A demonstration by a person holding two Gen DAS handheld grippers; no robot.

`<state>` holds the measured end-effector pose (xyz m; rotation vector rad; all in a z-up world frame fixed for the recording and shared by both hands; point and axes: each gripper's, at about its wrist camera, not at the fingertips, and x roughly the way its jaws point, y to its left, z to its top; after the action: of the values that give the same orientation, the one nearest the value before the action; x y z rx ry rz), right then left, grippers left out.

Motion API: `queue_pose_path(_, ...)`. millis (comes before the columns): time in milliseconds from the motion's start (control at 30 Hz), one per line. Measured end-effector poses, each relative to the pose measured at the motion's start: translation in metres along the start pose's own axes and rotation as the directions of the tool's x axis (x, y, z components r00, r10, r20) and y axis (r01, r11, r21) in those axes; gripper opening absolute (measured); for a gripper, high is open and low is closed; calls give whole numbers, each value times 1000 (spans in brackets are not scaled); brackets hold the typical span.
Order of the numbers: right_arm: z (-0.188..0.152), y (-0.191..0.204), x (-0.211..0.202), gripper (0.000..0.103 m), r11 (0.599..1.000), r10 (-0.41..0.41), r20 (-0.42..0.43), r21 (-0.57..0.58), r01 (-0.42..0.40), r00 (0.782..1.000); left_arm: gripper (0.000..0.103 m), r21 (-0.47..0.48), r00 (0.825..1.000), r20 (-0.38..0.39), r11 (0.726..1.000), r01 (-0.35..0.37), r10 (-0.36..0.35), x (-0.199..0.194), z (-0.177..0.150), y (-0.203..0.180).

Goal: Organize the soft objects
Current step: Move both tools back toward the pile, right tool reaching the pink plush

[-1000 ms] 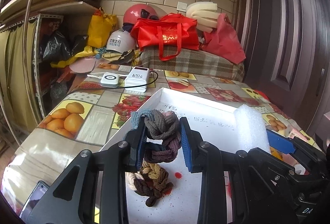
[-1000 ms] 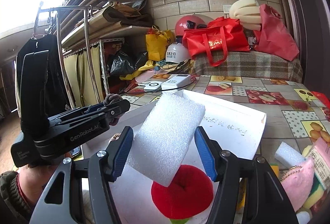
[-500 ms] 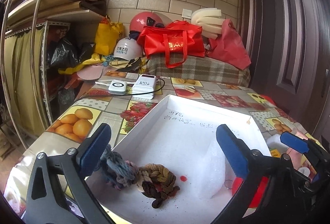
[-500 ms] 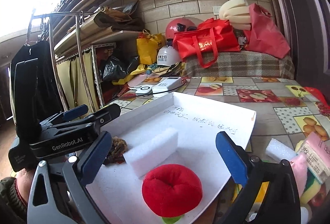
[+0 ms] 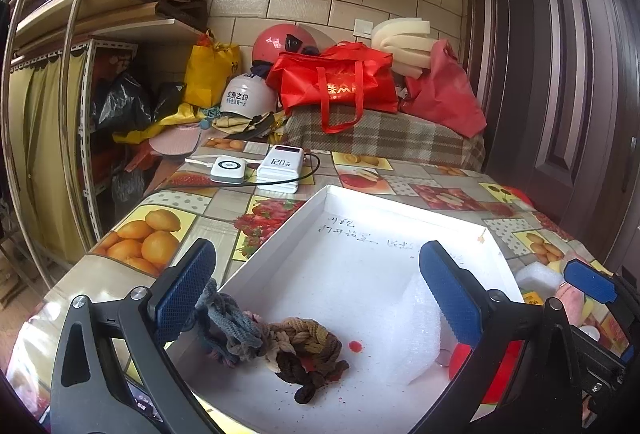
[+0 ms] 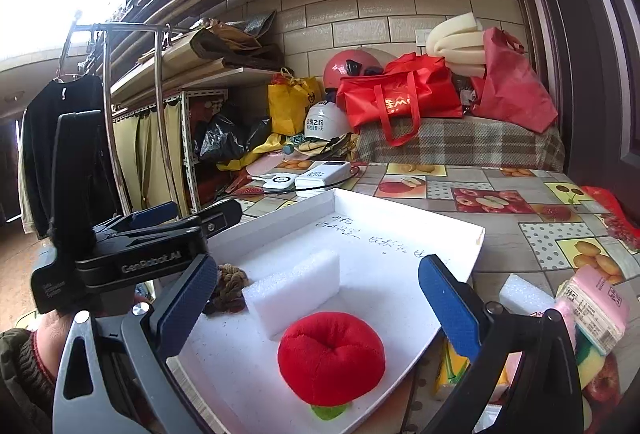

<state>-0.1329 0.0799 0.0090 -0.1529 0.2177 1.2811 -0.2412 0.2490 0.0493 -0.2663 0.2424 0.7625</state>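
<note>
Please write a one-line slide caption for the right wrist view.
Open right tongs over white tray holding foam block and red plush apple.

The left gripper [image 5: 318, 290] hangs over a white tray [image 5: 280, 226] with its jaws spread wide and nothing between them. A braided rope [image 5: 276, 348] lies in the tray's near corner, its grey end just beside the left finger, and a foam block [image 5: 416, 330] stands by the right finger. Two chargers [image 5: 256, 168] sit on the fruit-print tablecloth [image 5: 152, 238] beyond.
</note>
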Motion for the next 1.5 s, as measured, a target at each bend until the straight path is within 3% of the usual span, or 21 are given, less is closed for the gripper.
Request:
queue_pose_path(167, -1, -1, -25, 101, 1000, 27, 43, -11, -26, 999, 103, 33, 1000, 21, 999, 17, -18, -6, -2, -8)
queue_pose_path(367, -2, -23, -59, 101, 1000, -6, 104, 9, 5, 995, 103, 112, 998, 22, 992, 62, -65, -18, -8, -29)
queue_pose_path(533, -7, -52, -83, 101, 995, -94, 141, 35, 90, 986, 103, 199, 987, 21, 968, 150, -157, -32, -15, -55)
queue_pose_path(700, -10, -87, -101, 101, 978, -205, 148, 64, 197, 968, 103, 263, 957, 50, 929, 262, -284, -60, -21, -80)
queue_pose_path(767, -12, -106, -107, 101, 970, -234, 120, 98, 223, 965, 103, 305, 939, 47, 900, 311, -340, -74, -24, -94)
queue_pose_path(867, -18, -138, -112, 101, 960, -234, 44, 165, 224, 971, 103, 390, 908, -6, 835, 388, -419, -91, -34, -126)
queue_pose_path(967, -24, -156, -115, 101, 958, -220, -34, 182, 222, 975, 103, 562, 895, -65, 725, 398, -441, -103, -51, -171)
queue_pose_path(1067, -28, -162, -118, 100, 959, -208, -69, 183, 217, 976, 102, 703, 893, -200, 576, 418, -404, -99, -80, -214)
queue_pose_path(1133, -28, -167, -112, 95, 958, -185, -94, 204, 201, 978, 102, 723, 892, -234, 545, 425, -385, -95, -87, -228)
queue_pose_path(1200, -27, -171, -102, 93, 961, -166, -117, 205, 187, 979, 102, 688, 877, -256, 561, 461, -408, -92, -84, -227)
queue_pose_path(1367, -26, -189, -61, 91, 967, -104, -193, 209, 144, 976, 102, 512, 843, -310, 670, 538, -440, -71, -63, -204)
queue_pose_path(1433, -23, -187, -51, 84, 975, -105, -210, 172, 142, 972, 102, 454, 825, -347, 690, 563, -446, -60, -60, -198)
queue_pose_path(1500, -20, -180, -44, 73, 982, -121, -215, 114, 148, 969, 96, 440, 814, -362, 686, 579, -455, -58, -60, -199)
